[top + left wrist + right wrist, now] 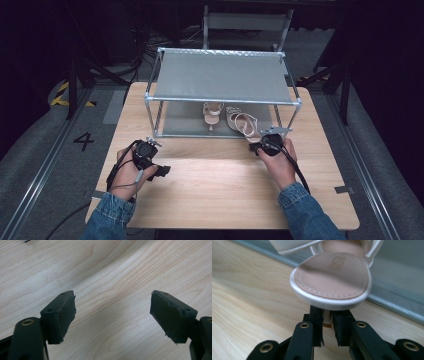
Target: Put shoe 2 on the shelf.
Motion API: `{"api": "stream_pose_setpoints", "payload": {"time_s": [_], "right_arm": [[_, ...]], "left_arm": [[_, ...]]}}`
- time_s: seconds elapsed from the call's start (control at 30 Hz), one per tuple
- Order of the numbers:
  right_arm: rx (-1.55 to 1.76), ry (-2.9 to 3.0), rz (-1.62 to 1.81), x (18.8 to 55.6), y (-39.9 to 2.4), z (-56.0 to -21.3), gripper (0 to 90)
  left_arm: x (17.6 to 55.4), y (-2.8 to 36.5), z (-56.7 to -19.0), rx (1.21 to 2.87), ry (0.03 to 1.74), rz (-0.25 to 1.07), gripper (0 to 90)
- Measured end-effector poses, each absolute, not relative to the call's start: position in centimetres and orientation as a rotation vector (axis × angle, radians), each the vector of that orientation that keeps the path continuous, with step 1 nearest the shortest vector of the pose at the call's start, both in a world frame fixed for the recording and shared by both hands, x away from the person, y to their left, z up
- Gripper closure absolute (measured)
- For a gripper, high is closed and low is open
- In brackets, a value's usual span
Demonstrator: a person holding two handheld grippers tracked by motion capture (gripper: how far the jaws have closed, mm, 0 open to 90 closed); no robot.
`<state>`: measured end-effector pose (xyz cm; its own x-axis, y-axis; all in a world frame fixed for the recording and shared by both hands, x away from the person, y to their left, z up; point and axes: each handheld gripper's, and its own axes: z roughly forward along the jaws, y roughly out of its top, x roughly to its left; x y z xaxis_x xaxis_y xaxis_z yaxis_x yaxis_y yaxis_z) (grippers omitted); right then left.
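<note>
So the right tool had its jaws pinched in on the heel of a pale sandal, gripping it from underneath, with the insole facing the camera. In the high view that sandal sat at the front right edge of the rack's lower shelf, toe pointing inward, and the other sandal lay just beside it to the left, further in. The left tool was wide open with nothing between its jaws, just hanging over the bare wooden surface, well apart from the rack.
</note>
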<state>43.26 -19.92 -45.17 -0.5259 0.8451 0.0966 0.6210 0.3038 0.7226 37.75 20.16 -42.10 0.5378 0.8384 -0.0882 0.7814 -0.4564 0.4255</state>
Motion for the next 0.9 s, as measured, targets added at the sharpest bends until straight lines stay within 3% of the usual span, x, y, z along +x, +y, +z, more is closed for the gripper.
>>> {"api": "stream_pose_setpoints", "payload": {"time_s": [0.9], "right_arm": [[1.252, 2.261, 1.066, 49.9, -13.0, -46.2, 80.7]], "left_arm": [[36.7, 21.4, -42.2, 2.343, 1.339, 0.181, 20.8]]}}
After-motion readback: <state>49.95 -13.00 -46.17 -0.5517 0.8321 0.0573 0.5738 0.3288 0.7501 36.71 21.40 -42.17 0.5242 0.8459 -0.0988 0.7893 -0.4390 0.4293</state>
